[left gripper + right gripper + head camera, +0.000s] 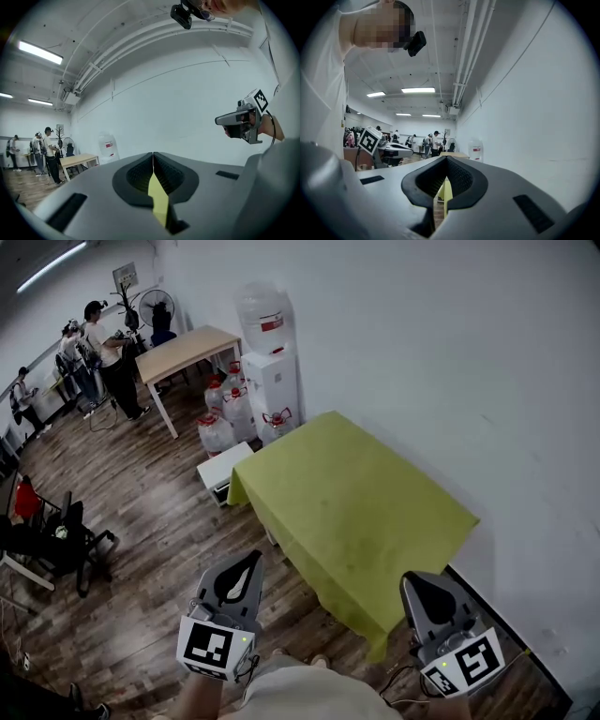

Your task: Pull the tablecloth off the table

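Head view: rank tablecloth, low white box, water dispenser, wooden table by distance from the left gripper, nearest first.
1. The tablecloth, just ahead and right of the left gripper.
2. The low white box, by the cloth's far left corner.
3. The water dispenser, further back, beyond the box.
4. The wooden table, farthest, at the back left.

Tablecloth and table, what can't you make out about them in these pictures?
- The table itself: in the head view, the green tablecloth covers its top and hangs over its legs.
- Tablecloth in both gripper views: only a sliver shows below the shut jaws of the left gripper and right gripper; their bodies hide the rest.
- The cloth's hang on the wall side: in the head view, hidden beyond the top's far edge.
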`<state>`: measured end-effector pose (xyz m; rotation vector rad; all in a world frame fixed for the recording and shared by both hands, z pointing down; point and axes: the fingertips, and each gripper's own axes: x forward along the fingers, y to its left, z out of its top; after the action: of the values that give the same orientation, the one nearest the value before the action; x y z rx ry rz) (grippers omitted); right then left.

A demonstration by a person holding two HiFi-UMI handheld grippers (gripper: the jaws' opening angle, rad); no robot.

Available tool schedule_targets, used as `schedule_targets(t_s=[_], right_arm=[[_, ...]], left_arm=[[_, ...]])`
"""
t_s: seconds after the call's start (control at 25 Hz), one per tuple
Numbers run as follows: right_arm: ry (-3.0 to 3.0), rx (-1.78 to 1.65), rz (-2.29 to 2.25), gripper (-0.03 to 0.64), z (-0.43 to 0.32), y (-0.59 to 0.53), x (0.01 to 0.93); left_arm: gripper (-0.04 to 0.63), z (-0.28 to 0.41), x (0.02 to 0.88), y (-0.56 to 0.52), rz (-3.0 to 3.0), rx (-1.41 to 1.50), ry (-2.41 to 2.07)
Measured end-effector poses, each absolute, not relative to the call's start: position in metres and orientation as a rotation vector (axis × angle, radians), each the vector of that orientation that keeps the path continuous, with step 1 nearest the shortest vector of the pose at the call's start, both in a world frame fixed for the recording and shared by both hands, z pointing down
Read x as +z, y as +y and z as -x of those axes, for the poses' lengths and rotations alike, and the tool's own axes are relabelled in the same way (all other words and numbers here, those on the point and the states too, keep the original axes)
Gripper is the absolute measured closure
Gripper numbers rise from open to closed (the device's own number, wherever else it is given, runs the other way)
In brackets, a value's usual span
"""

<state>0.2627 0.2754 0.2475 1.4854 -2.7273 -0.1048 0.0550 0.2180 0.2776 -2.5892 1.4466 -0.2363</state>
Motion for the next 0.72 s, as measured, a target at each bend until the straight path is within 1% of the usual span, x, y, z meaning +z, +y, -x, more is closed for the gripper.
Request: schedule_targets(t_s=[0.08,0.12,0.2,0.24,0.28,0.32,0.56,0.72], right_arm=[[-2.744,-0.09,-1.544,0.586,-0.271,0.273,0.244],[-2.758,-0.073,-1.573,0.573,-0.276,0.271,0.242],[-2.784,-0.032,-1.613,0.316,-0.283,0.266,0.241],[-2.786,-0.018,-1.629,0.295,-0.286,0.265,0.242],[-2.78,-0.011,-1.641,0.283,-0.288,0.264,0.243],[-2.772,-0.006,-1.644,0.275,-0.29,0.262,0.244],[-2.789,0.041,-1.565,0.272,-0.277,0.239,0.257],[-2.809,0.051,-1.476,0.272,-0.255,0.215,0.267]], left_arm=[[0.574,-0.054,0.274,0.218,2.578,-0.211,1.474],[0.572,-0.053,0.272,0.217,2.566,-0.198,1.497],[0.571,-0.047,0.27,0.213,2.537,-0.18,1.557],[0.54,-0.044,0.27,0.211,2.532,-0.174,1.588],[0.436,-0.041,0.271,0.21,2.534,-0.17,1.616],[0.369,-0.038,0.273,0.208,2.542,-0.168,1.639],[0.341,-0.029,0.286,0.196,2.563,-0.211,1.683],[0.337,-0.018,0.298,0.177,2.57,-0.231,1.719]])
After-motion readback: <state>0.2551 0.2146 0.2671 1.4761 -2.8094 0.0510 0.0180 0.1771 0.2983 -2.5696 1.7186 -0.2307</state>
